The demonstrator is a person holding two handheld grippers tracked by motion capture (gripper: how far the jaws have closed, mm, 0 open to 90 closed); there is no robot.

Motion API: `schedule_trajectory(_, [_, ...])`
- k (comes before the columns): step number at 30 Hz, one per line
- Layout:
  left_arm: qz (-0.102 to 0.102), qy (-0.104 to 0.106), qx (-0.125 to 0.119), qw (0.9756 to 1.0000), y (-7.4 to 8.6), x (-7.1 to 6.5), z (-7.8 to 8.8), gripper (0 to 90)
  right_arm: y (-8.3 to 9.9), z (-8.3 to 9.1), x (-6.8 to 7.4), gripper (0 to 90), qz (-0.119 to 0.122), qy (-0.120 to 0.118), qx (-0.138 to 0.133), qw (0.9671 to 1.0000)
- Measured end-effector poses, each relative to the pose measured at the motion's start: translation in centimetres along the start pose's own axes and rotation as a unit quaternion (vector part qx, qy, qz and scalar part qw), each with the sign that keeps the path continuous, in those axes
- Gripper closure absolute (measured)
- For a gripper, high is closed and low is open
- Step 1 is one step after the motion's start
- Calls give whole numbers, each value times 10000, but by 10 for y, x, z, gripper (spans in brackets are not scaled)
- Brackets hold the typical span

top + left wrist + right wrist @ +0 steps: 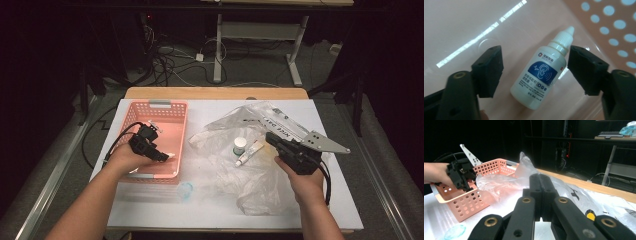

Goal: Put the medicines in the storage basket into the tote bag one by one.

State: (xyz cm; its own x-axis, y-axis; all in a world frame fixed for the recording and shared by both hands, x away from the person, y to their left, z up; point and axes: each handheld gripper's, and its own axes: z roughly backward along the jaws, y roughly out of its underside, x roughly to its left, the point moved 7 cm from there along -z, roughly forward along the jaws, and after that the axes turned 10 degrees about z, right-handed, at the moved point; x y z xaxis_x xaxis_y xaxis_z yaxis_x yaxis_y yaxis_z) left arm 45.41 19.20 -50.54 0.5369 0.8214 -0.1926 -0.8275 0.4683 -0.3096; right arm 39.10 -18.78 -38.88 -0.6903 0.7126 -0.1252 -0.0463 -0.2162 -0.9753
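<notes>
A white dropper bottle (536, 77) with a blue ear label lies on the floor of the pink perforated basket (150, 106). My left gripper (166, 156) reaches down into that basket. In the left gripper view the gripper (535, 58) is open, its jaws on either side of the bottle; the left jaw stands clear of it and the right jaw is close beside its neck. My right gripper (270, 136) hovers over the crumpled clear plastic bag (240, 175) at the table's right. In its own view the right gripper (540, 178) is shut with nothing between its jaws.
On the bag lie a small white jar (240, 145) with a green label and a white tube (248, 153). A small clear bluish disc (185, 190) sits on the white table top in front of the basket (461, 200). Cables and desk legs lie beyond the table's far edge.
</notes>
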Motion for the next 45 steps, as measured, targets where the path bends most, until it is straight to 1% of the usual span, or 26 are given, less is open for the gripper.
schedule_trajectory(2, [-74,4,98,9999,1,-1,-3,317,-1,0,0,900,-47,13,-13,10000])
schedule_trajectory(6, [-142,-14,177,9997,2,-2,-4,393,0,0,0,900,-42,3,-19,10000])
schedule_trajectory(10, [-225,-146,236,9994,3,-1,-6,444,-1,0,0,900,-47,4,-20,10000])
schedule_trajectory(18, [-393,-227,248,9987,4,-3,-7,490,-1,1,0,900,-43,9,-20,10000])
schedule_trajectory(25, [-601,-275,247,9975,5,-7,-8,566,0,1,1,900,-55,-1,-1,10000])
schedule_trajectory(28, [-639,-292,243,9972,5,-7,-8,580,0,1,0,900,-41,-1,-1,10000])
schedule_trajectory(35, [-624,-323,285,9971,3,-8,-7,586,0,0,1,900,-32,-4,4,10000])
schedule_trajectory(39, [-527,-401,355,9972,2,-6,-5,585,1,0,0,900,-28,1,-2,10000])
schedule_trajectory(42, [-467,-397,273,9977,1,-5,-2,586,1,0,0,900,-33,-4,1,10000])
schedule_trajectory(45, [-380,-341,97,9986,0,-6,4,586,1,0,0,900,-42,-1,4,10000])
